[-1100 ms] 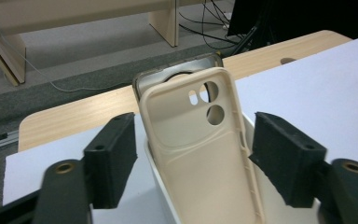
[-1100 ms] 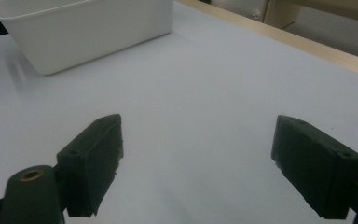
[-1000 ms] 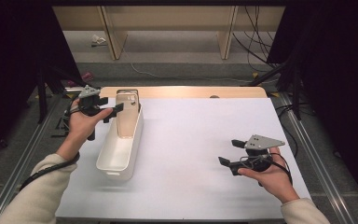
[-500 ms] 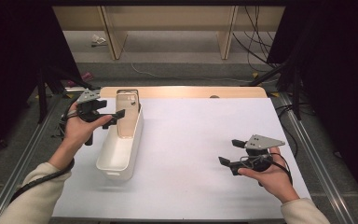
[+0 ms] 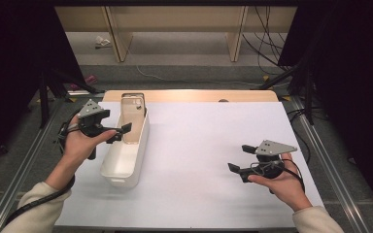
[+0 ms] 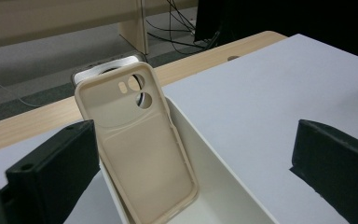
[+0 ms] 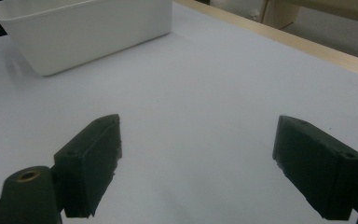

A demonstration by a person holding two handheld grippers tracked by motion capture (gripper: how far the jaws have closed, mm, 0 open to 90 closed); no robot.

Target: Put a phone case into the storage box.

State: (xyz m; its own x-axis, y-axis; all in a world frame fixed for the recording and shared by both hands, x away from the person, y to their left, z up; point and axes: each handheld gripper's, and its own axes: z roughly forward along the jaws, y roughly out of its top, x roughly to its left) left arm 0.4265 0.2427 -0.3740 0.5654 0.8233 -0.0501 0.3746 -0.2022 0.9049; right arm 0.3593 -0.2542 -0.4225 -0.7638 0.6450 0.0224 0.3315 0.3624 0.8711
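A beige phone case [image 5: 132,115] [image 6: 142,154] leans upright against the far end of a long white bin [image 5: 121,162] [image 6: 223,191], with a silver-edged piece [image 6: 103,69] behind it. My left gripper [image 5: 119,132] [image 6: 193,163] hangs just left of the bin, open. Its jaws have just been opening, and the case stands ahead of them, untouched by either pad. Over the white sheet at the near right, my right gripper [image 5: 239,158] [image 7: 196,158] is open with nothing between its jaws, pointing toward the bin [image 7: 84,32].
A white sheet [image 5: 209,145] covers the table, and a strip of bare wood [image 5: 199,95] shows along the far edge. Metal rails [image 5: 320,145] run down both sides. Wooden shelf legs [image 5: 235,36] and cables lie on the floor beyond.
The left gripper has drawn back from the phone case toward the near left and its jaws have spread wider. The case stays leaning in the bin. The right gripper has kept still.
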